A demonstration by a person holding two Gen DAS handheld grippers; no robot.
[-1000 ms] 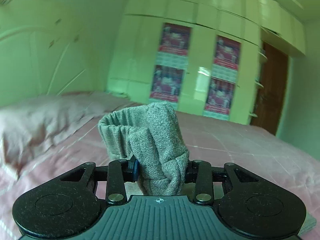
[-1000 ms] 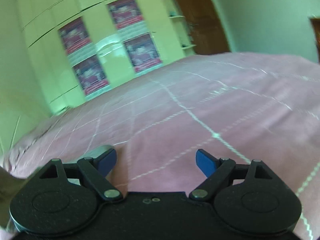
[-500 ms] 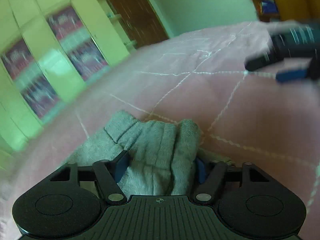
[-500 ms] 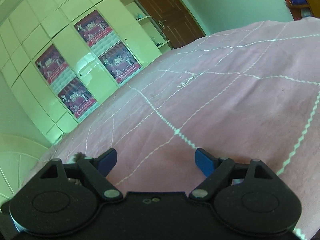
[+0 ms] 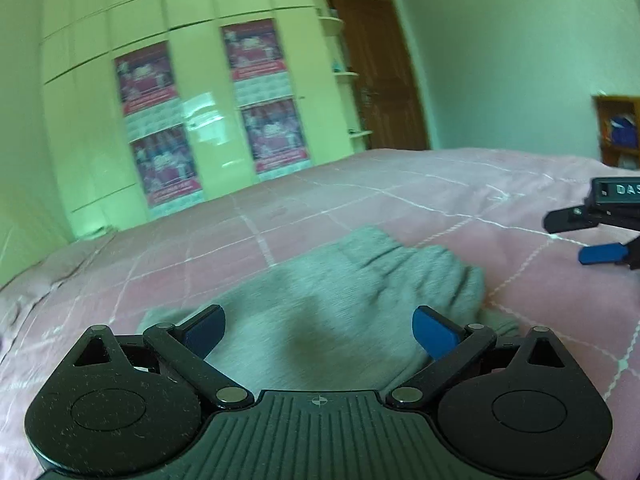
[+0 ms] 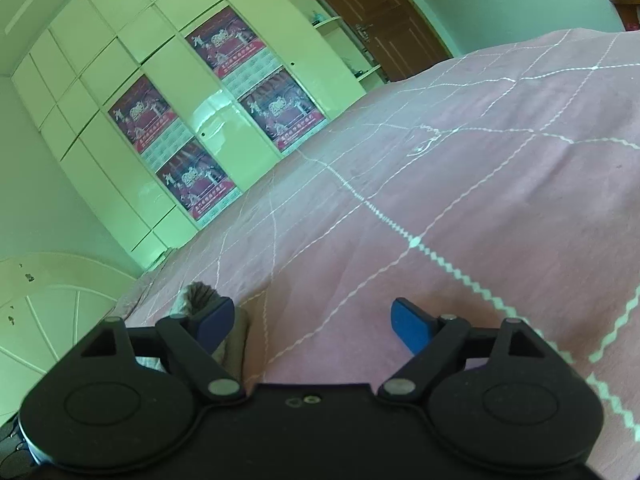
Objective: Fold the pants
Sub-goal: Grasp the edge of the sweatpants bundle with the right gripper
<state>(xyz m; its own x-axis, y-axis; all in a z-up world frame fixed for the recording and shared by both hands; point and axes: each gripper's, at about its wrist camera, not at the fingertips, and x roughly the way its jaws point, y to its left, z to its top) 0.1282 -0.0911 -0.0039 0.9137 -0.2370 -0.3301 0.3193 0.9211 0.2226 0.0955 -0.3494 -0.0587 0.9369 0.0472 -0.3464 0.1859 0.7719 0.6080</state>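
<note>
The grey knit pants (image 5: pixel 340 300) lie bunched on the pink bedspread (image 5: pixel 280 216), straight ahead of my left gripper (image 5: pixel 318 330). Its jaws are opening wide, with cloth lying between and below the blue pads (image 5: pixel 434 330), which do not press on it. At the right edge of the left wrist view my right gripper (image 5: pixel 588 236) hovers over the bed, apart from the pants. In the right wrist view the right gripper (image 6: pixel 312 324) is open over bare bedspread (image 6: pixel 440 184), and a corner of the pants (image 6: pixel 200 294) peeks out behind its left finger.
A pale wardrobe wall with red posters (image 5: pixel 260 96) stands beyond the bed. To its right is a brown door (image 5: pixel 380 76), and a wooden shelf (image 5: pixel 618 128) is at the far right. A white headboard (image 6: pixel 52 308) shows at the left of the right wrist view.
My left gripper, shut on the bundled pants a second ago, swung round, came down and opened; the pants now lie on the bed. The right gripper rolled slightly and stayed open.
</note>
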